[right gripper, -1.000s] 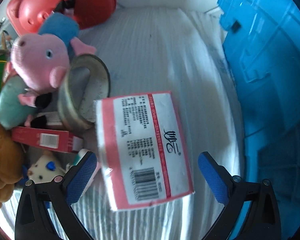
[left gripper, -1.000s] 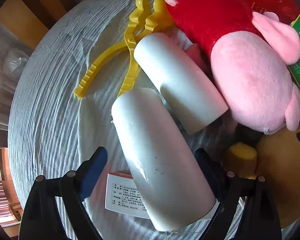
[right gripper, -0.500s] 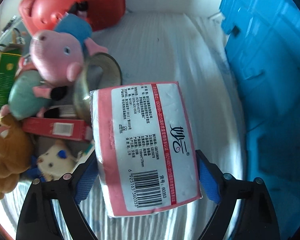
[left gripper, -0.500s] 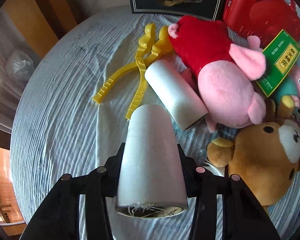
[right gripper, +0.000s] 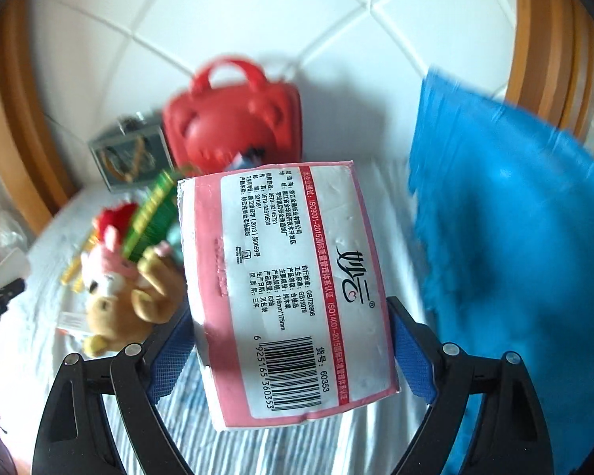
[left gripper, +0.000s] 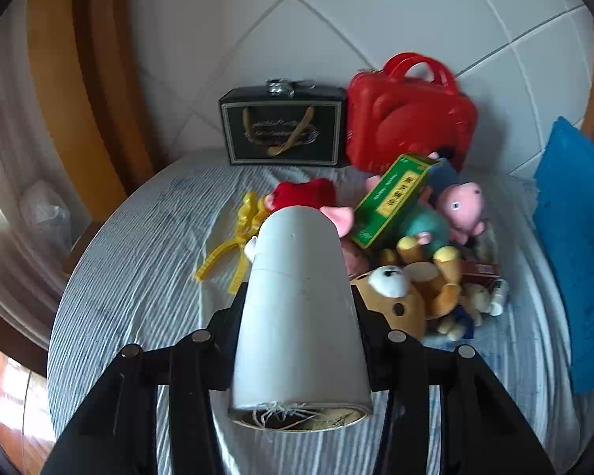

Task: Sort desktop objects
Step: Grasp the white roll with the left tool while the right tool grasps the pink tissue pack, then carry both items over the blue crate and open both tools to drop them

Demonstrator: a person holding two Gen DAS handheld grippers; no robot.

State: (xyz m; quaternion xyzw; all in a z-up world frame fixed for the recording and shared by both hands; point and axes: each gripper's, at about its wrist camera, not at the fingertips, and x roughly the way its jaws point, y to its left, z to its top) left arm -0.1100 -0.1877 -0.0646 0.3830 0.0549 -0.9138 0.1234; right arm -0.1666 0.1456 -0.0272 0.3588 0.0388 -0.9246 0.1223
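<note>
Both held things have been raised clear of the striped tablecloth (left gripper: 138, 277) since the earlier frames, where the white roll (left gripper: 301, 316) and the pink tissue pack (right gripper: 285, 301) were lying on it between open fingers. Now the left gripper (left gripper: 299, 336) is clenched on the white roll, which is held along the fingers with its open end toward the camera, and the right gripper (right gripper: 291, 340) is clenched on the tissue pack by its two long sides. As landmark the blue bin (right gripper: 514, 257) is taken: the tissue pack is held just beside its left wall, while the roll is held well apart from it, above the cloth on the far side of the toy pile. In this pile the brown bear (left gripper: 400, 297), the pink pig toys (left gripper: 459, 206) and the green box (left gripper: 396, 198) are seen, and behind them the red case (left gripper: 408, 118) and the black gift box (left gripper: 281, 130). It is judged that the pack should be carried over the bin's rim first. The pack is soft, so the grip should not be loosened before it is well inside. The right view is blurred, therefore a slower motion is advised. The roll should be kept level, because it is smooth and may slide forward.
</note>
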